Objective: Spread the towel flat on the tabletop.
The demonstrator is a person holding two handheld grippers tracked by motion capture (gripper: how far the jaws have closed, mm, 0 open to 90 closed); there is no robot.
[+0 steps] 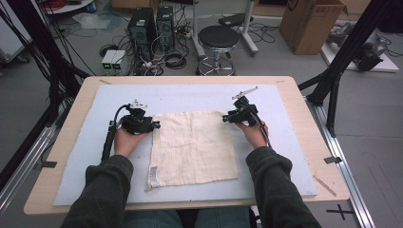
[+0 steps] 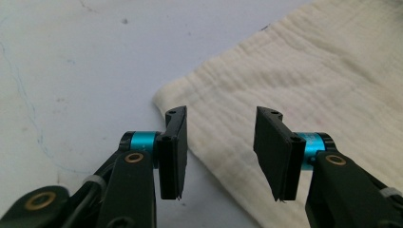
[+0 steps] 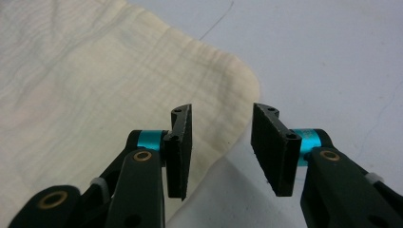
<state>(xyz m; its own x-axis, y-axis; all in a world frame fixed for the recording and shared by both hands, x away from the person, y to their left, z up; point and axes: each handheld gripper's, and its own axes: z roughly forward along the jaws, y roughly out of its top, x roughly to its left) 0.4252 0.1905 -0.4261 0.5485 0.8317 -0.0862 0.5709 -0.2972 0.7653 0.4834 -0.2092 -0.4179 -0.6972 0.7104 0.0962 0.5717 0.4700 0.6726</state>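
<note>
While both grippers hover at its far corners, the cream cloth (image 1: pixel 195 148) lies flat on the pale blue mat (image 1: pixel 285 156) that covers the wooden desk (image 1: pixel 304 137), about midway between the mat's left and right edges and nearer its near edge than its far one. It is close to square, so no long axis stands out; its sides run slightly askew to the mat's edges, the whole sheet turned a little so that its near left corner points toward the near left corner of the desk. The weave is thin and crinkled, with fine ribs running across it, faint creases and a few dull stains. A small white label (image 1: pixel 153 176) hangs at the near left corner.

The left gripper (image 1: pixel 153 126), held in the person's left hand (image 1: pixel 124 140), stands at the cloth's far left corner. In the left gripper view its jaws are parted over that corner, the fabric lying beneath the gap and not pinched.

The right gripper (image 1: pixel 227 117), in the right hand (image 1: pixel 254 134), stands at the far right corner. Its jaws are likewise apart in the right gripper view, above the rounded corner of the cloth, with nothing clamped between the pads.
</note>
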